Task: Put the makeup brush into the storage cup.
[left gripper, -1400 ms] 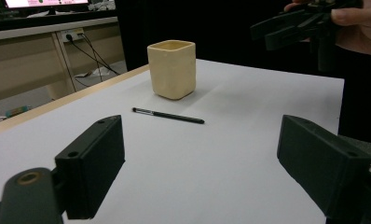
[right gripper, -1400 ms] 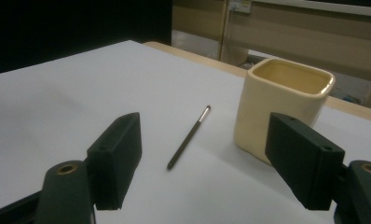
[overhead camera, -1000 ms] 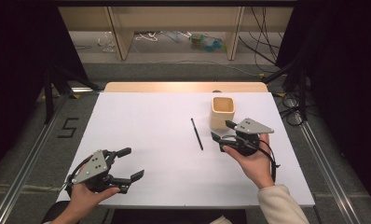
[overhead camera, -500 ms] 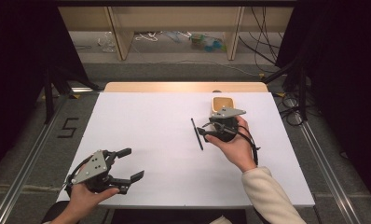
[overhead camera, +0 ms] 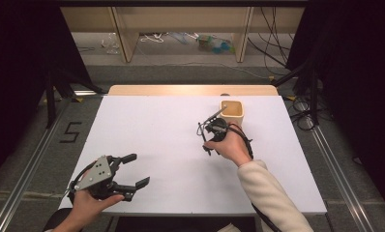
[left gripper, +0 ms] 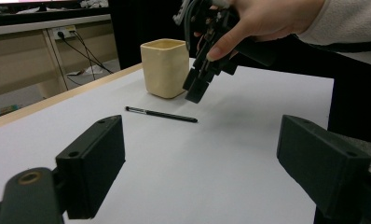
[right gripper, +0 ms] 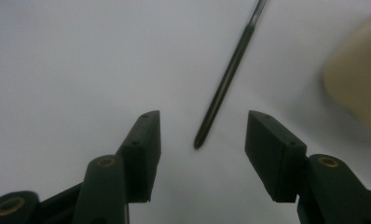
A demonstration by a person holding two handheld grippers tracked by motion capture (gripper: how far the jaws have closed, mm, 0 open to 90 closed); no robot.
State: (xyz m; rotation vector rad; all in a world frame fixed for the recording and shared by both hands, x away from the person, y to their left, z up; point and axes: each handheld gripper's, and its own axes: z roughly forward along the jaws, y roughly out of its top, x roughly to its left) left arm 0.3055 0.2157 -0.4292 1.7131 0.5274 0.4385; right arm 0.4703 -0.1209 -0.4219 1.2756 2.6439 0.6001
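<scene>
On the white table [overhead camera: 147, 125], a cream cup [overhead camera: 232, 113] stands far right, and a thin black pen [right gripper: 228, 74] lies flat beside it. My right gripper [right gripper: 200, 149] hangs spread above the pen's near tip, the shaft running away between its jaws (clearly the nearer hand). My left gripper [overhead camera: 130, 170], also spread, is well apart.

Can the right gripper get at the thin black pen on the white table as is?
Likely yes: the right gripper hangs over the thin black pen, jaws open astride its tip, nothing between; the cream square cup stands aside.
</scene>
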